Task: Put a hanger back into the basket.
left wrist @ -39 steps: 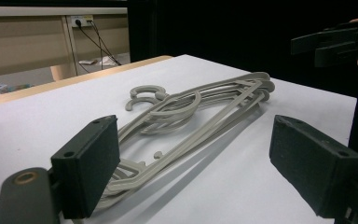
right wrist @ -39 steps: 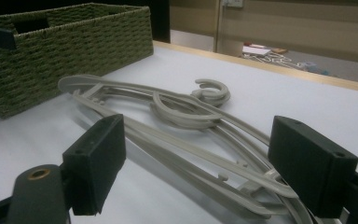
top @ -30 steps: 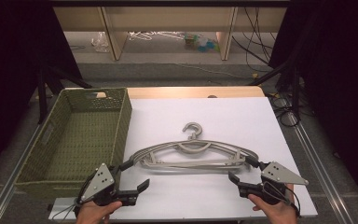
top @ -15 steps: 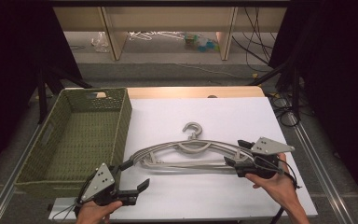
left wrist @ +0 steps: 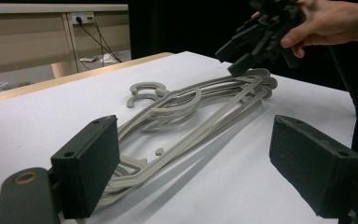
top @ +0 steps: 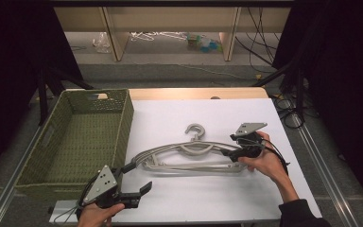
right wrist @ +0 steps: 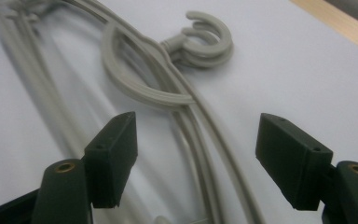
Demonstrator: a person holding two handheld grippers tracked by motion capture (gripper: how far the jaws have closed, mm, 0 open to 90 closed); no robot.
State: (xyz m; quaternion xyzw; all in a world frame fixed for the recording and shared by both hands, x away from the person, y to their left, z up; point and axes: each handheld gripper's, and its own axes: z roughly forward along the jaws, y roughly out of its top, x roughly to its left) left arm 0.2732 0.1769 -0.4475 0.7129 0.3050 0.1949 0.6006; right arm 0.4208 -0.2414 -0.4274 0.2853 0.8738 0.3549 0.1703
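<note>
Stack of grey plastic coat hangers [top: 189,153] lies long axis left-right. Right gripper [top: 234,153] at right end, jaws just closing, apparently straddling shoulder bars, not clamped. Left gripper [top: 139,177] near left end, jaws wide, empty.

The grey hangers [top: 189,153] are showing smooth, matt plastic, lying on a white matt sheet [top: 217,203] that is covering a pale wood table [top: 194,93], while the woven green basket [top: 75,142] is looking rough at the left edge.
</note>
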